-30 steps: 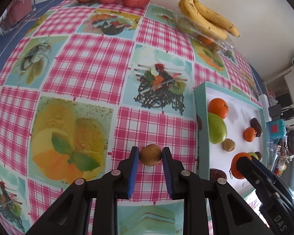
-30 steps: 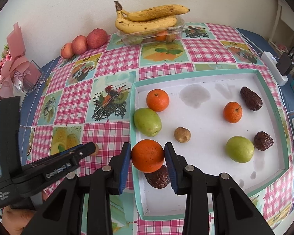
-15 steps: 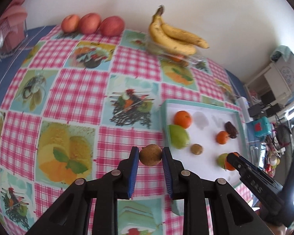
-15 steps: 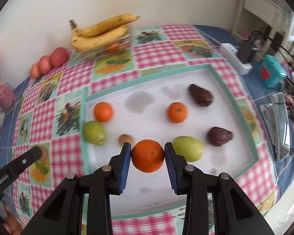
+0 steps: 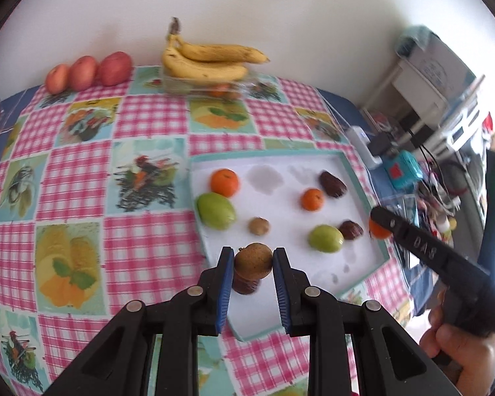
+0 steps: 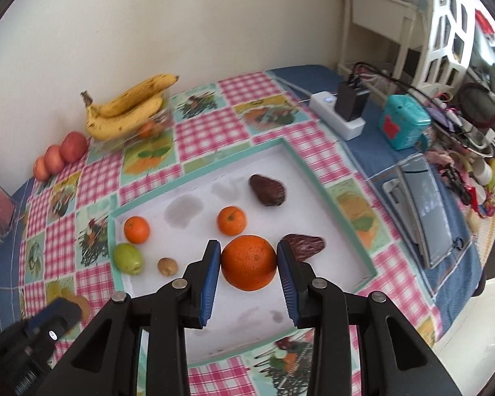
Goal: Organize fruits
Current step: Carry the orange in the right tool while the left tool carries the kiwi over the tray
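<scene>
My left gripper [image 5: 252,260] is shut on a brown kiwi [image 5: 253,260], held above the near left corner of the white tray [image 5: 280,204]. A dark fruit [image 5: 246,285] lies in the tray right under it. My right gripper [image 6: 249,262] is shut on a large orange [image 6: 249,263], held over the tray [image 6: 188,239] near its right side. In the tray lie two small oranges [image 6: 137,229] [image 6: 231,220], a green fruit [image 6: 128,258], a small kiwi [image 6: 167,266] and two dark fruits [image 6: 267,189] [image 6: 305,243]. A second green fruit [image 5: 325,238] shows only in the left wrist view.
Bananas [image 5: 211,62] lie on a clear box at the back, and three red apples [image 5: 89,71] stand at the back left by the wall. A white power strip [image 6: 338,115], a teal box [image 6: 406,125] and clutter crowd the right edge. A hand [image 5: 462,349] holds the right gripper.
Both grippers rose and drew back with their fruits. The left one moved right, from the tablecloth to over the tray corner. The right one carried the orange toward the tray's right side.
</scene>
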The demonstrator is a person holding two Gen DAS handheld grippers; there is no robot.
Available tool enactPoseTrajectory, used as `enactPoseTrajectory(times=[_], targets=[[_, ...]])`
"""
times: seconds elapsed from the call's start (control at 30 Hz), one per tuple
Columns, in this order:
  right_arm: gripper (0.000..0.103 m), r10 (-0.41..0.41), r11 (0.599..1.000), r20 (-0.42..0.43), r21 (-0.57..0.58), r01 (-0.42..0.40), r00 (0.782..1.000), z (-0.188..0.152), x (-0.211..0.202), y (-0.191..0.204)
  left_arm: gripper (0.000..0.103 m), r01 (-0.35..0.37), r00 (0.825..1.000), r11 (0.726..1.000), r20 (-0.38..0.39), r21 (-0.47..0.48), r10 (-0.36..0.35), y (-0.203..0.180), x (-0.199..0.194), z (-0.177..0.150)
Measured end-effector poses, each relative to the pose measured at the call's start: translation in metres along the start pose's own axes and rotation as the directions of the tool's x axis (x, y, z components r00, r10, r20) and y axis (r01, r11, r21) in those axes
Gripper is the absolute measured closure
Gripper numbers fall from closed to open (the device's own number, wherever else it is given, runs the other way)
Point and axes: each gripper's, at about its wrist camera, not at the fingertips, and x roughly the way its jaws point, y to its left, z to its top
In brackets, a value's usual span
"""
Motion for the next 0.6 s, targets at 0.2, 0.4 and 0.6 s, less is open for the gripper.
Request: enactPoseTrajectory(times=[0.2, 0.4, 0.6], targets=[[0.066, -0.020, 0.999, -0.010, 0.032, 0.020, 1.000, 0.000, -0.001, -0.016, 0.077, 0.020, 0.998, 0.998, -0.068, 0.054, -0.017, -0.022, 0.018, -0.012], [0.066, -0.007, 0.999, -0.097, 0.046, 0.012, 0.995, -0.007, 0.025, -0.019, 0.077, 0.018, 0.989, 0.996, -0.145, 0.083, -0.006, -0.034, 0.041, -0.024], [0.066, -0.025, 0.998, -0.165, 0.057, 0.035, 0.986, -0.017, 0.046, -0.020, 0.077, -0.002, 0.974, 0.997, -0.225, 0.078, 0.020, -0.034, 0.066, -0.034]])
